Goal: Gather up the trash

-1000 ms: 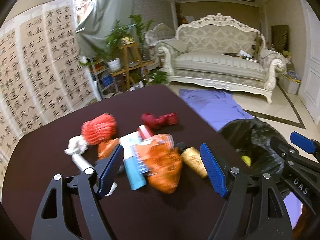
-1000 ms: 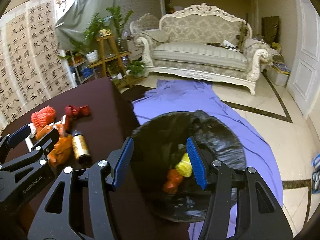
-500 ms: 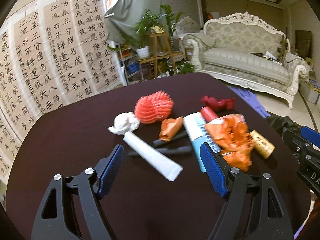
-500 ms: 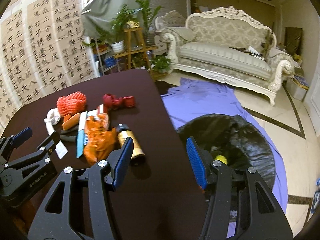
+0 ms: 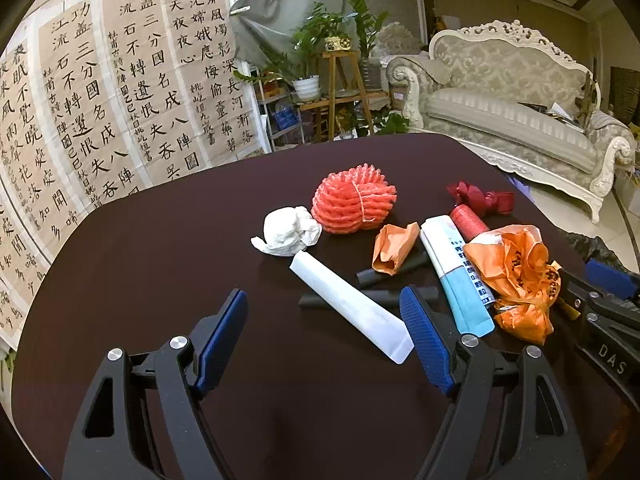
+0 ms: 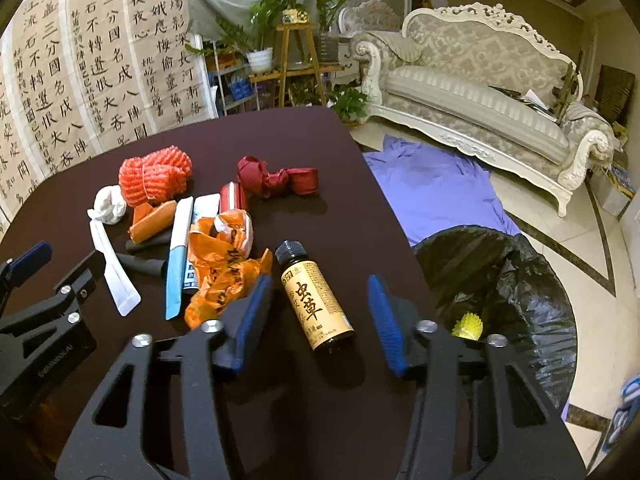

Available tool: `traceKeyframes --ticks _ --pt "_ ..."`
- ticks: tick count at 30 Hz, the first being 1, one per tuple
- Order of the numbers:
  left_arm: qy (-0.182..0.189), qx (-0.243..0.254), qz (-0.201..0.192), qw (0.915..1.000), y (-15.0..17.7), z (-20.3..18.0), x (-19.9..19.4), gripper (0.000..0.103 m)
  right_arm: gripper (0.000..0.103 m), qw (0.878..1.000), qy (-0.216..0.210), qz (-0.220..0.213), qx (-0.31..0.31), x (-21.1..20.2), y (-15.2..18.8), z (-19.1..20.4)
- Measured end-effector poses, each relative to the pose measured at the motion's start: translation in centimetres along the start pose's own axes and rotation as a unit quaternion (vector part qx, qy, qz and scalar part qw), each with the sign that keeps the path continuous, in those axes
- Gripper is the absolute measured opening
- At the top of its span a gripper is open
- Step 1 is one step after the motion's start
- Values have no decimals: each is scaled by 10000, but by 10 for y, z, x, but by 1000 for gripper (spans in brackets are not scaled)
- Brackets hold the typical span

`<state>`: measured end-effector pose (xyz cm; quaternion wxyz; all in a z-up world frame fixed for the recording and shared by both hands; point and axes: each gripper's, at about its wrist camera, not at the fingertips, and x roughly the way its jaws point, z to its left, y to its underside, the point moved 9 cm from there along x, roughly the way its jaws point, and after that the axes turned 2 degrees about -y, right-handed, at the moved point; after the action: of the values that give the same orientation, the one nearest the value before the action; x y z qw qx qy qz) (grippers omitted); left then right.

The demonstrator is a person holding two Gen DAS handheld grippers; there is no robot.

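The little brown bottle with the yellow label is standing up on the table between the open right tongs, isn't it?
Not quite. The brown bottle is lying on its side, not standing up. The right wrist view shows it flat on the dark table, black cap pointing away, between the open right tongs.

1. A dark round table (image 5: 152, 264) carries scattered trash.
2. On it: red foam net (image 5: 354, 200), white tissue (image 5: 288, 231), orange bag (image 5: 516, 272), white sachet (image 5: 352, 304).
3. A brown bottle (image 6: 316, 296) lies near its edge.
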<state>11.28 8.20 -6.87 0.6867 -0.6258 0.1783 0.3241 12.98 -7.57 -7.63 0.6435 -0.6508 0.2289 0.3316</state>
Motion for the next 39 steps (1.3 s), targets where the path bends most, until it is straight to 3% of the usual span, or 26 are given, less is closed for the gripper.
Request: traceKeyframes --ticks 8,14,25,39 --pt "48 -51 130 9999 2 0 7 76 28 9998 -73 172 12 7 8 0" --pt "58 -81 328 9994 7 0 18 76 24 9996 -156 209 66 9 11 -1" --pt "182 -84 734 9971 20 8 25 76 23 9996 -156 228 21 11 11 0" --pt "315 -281 736 9964 28 27 10 76 23 9996 -158 238 -1 6 20 6"
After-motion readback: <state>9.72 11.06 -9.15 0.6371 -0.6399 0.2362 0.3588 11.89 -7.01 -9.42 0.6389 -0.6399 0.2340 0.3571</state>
